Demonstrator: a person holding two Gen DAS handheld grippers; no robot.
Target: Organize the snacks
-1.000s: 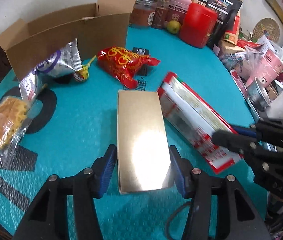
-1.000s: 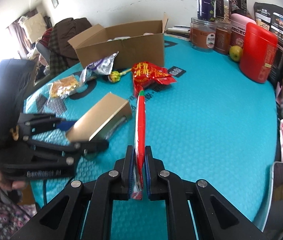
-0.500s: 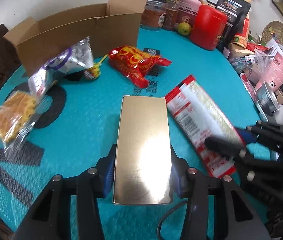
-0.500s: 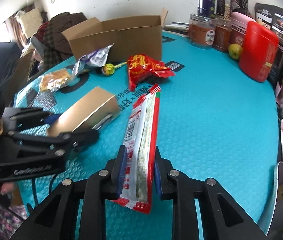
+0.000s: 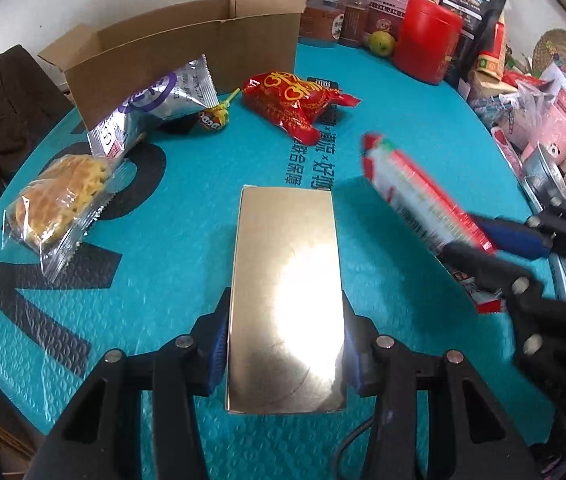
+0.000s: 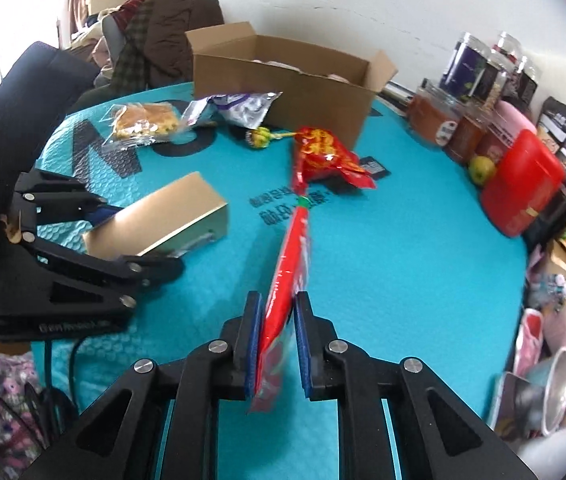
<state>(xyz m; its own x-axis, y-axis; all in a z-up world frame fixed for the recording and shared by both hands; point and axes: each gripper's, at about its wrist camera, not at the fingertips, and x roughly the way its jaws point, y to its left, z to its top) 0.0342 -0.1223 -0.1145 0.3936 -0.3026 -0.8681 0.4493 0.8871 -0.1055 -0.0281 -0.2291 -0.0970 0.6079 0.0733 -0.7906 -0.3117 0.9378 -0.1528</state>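
My left gripper [image 5: 285, 344] is shut on a shiny gold box [image 5: 286, 300] and holds it above the teal table mat [image 5: 187, 208]; the box also shows in the right wrist view [image 6: 159, 224]. My right gripper [image 6: 275, 344] is shut on a long red and white snack packet [image 6: 289, 264], held on edge and lifted; it also shows in the left wrist view [image 5: 415, 196]. An open cardboard box [image 5: 179, 52] stands at the back of the table. In front of it lie a silver and purple bag [image 5: 155, 108], a lollipop [image 5: 215, 116], a red snack bag [image 5: 295, 100] and a wrapped waffle cake [image 5: 59, 204].
Jars [image 6: 455, 120], a red canister [image 6: 519, 184], a green fruit [image 6: 481, 170] and dark pouches line the back right edge. Pink boxes and a metal cup [image 6: 555, 384] crowd the right side. A chair with clothes [image 6: 155, 36] stands behind the cardboard box.
My left gripper closed on the gold box and lifted it. My right gripper lifted the red and white packet off the mat and turned it on edge.
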